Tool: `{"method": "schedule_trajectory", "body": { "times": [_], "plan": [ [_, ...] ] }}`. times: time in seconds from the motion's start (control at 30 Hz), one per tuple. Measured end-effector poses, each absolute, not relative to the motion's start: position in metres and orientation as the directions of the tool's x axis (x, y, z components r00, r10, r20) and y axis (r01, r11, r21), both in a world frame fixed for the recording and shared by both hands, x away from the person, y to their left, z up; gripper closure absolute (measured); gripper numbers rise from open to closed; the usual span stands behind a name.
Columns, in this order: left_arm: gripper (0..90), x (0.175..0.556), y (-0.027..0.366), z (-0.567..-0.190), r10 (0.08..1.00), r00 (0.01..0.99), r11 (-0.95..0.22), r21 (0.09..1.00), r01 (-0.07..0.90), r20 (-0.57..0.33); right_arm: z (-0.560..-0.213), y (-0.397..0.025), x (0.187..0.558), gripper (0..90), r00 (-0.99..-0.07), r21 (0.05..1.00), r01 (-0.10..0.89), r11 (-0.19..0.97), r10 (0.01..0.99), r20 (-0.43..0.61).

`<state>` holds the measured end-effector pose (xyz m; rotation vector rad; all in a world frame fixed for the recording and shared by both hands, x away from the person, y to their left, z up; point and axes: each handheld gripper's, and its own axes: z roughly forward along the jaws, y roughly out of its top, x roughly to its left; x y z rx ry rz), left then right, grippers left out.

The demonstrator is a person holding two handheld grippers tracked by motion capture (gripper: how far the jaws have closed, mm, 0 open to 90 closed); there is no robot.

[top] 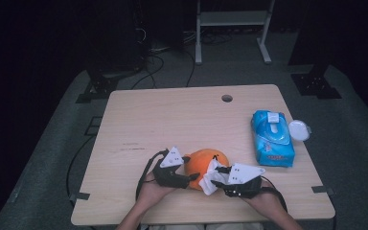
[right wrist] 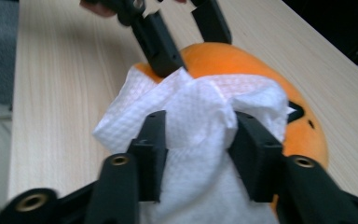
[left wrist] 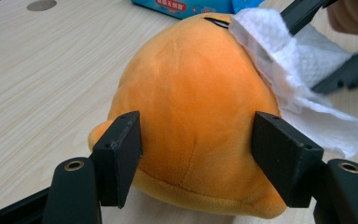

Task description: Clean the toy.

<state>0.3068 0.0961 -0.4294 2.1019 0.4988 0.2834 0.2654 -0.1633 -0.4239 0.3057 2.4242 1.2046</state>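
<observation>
Inspecting the counter [top: 172,115], we find the left gripper [left wrist: 196,158] jaws clamping the orange plush toy [left wrist: 191,93]; right gripper [right wrist: 198,140] jaws pinch a white wipe [right wrist: 196,112] against it.

High view looks down over the bench [top: 172,115] from its near edge; both tongs cameras sit super close, facing the same orange plush [left wrist: 196,116] from opposite sides.

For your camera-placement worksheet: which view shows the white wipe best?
The right gripper view: the wipe sits bunched between that gripper's jaws, its weave plain, against the orange plush. The left gripper view shows its edge beside the plush; the high view shows a small patch.
</observation>
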Motion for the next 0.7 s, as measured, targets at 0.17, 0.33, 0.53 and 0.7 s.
{"method": "schedule_trajectory", "body": {
  "times": [0.17,0.33,0.53,0.7],
  "plan": [
    [33.6,0.309,0.092,-0.43,0.436,0.9,-0.49,0.839,0.234,0.003,-0.436,-0.158,0.262,49.4,-0.847,0.749,-0.086,0.657,0.347,-0.402],
    [27.1,0.308,0.093,-0.425,0.446,0.895,-0.478,0.845,0.241,-0.004,-0.439,-0.159,0.268,60.0,-0.833,0.77,-0.057,0.635,0.394,-0.387],
    [18.1,0.3,0.08,-0.427,0.459,0.886,-0.533,0.818,0.216,0.065,-0.437,-0.16,0.274,71.5,-0.841,0.808,0.02,0.589,0.447,-0.305],
    [24.8,0.304,0.083,-0.43,0.463,0.884,-0.536,0.815,0.222,0.064,-0.431,-0.163,0.274,78.6,-0.849,0.812,0.052,0.581,0.454,-0.27]
  ]
}}
